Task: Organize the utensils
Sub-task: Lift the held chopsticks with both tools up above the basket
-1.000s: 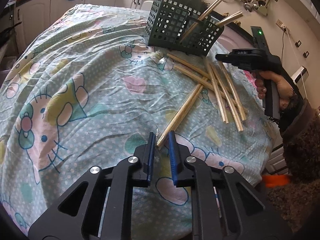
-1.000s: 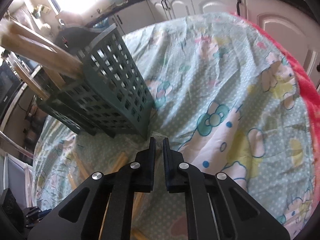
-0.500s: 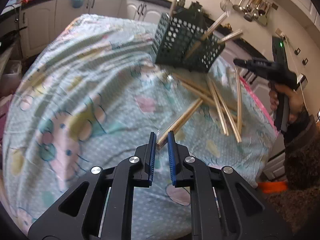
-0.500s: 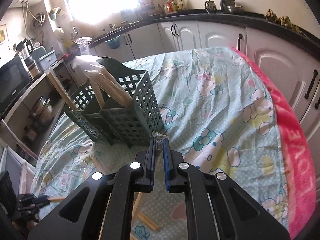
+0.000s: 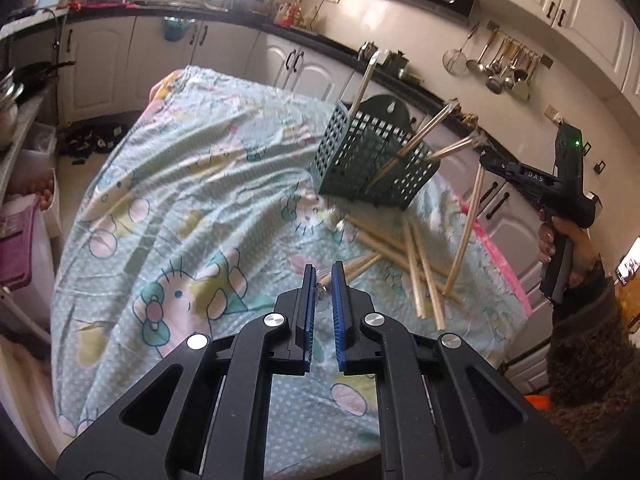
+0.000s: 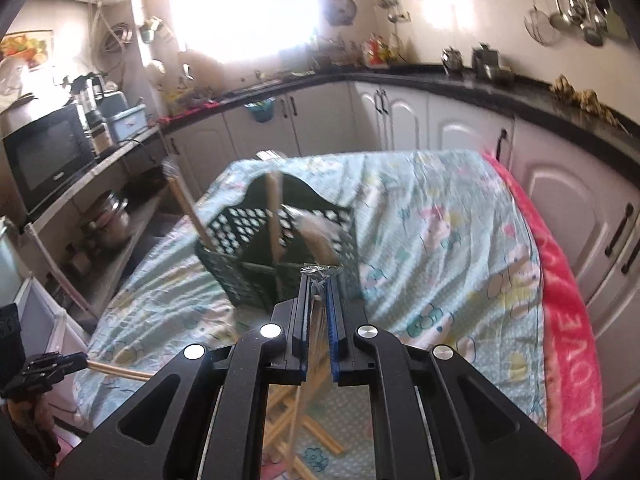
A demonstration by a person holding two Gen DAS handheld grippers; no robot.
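A dark green lattice basket (image 5: 372,168) stands on the cartoon-print cloth (image 5: 192,208) with several wooden sticks leaning in it. More sticks (image 5: 416,264) lie loose in front of it. My left gripper (image 5: 322,276) is closing tight on the plastic-wrapped end of one stick (image 5: 360,264), raised above the cloth. At the right, a hand holds my right gripper (image 5: 486,158), shut on the top of a stick (image 5: 466,232) that hangs down toward the pile. In the right wrist view that gripper (image 6: 320,276) pinches the crinkled wrap just before the basket (image 6: 248,264). The left gripper (image 6: 52,364) shows at the lower left.
White kitchen cabinets and a black counter (image 5: 320,40) ring the table. Ladles (image 5: 504,68) hang on the wall at the right. A microwave (image 6: 44,156) sits on a side shelf. A pink towel edge (image 6: 568,320) runs along the table's right side.
Both grippers have risen, so the table looks smaller. The right gripper has lifted its stick off the cloth by the top end. The left gripper has raised the near end of its stick.
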